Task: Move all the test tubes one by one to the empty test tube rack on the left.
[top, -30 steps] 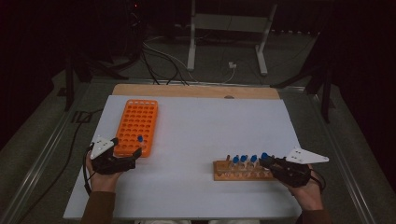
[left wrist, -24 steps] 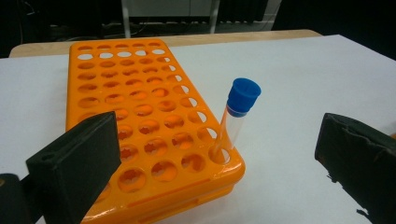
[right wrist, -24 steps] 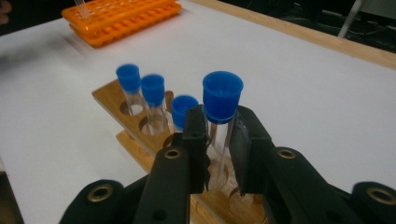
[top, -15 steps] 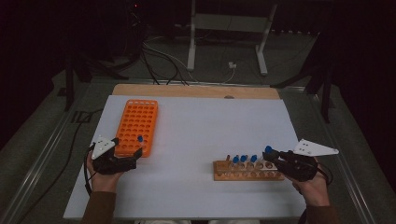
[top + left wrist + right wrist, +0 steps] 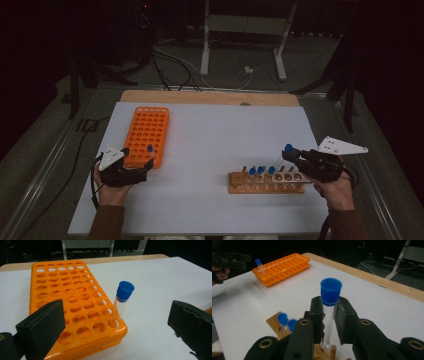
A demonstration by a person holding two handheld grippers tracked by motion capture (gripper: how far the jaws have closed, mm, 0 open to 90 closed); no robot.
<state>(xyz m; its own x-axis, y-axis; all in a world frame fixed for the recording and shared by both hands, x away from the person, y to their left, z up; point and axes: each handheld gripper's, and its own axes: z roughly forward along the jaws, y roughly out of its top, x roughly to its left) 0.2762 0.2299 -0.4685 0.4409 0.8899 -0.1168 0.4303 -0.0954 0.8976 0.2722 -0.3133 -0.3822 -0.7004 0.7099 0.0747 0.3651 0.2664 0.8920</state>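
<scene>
Right gripper (image 5: 296, 156) has lifted clear of wood rack (image 5: 266, 183), jaws clamped on tube (image 5: 329, 312) with blue cap. 3 capped tubes remain in rack. Left gripper (image 5: 135, 169) wide, empty, beside orange rack (image 5: 72, 305) holding 1 tube. Likely transfer to orange rack next.

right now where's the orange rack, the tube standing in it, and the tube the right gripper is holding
orange rack (image 5: 75, 302), left gripper view, on its holed top face
tube in the rack (image 5: 125, 290), left gripper view, on its blue cap
held tube (image 5: 331, 291), right gripper view, on its blue cap above the jaws
</scene>
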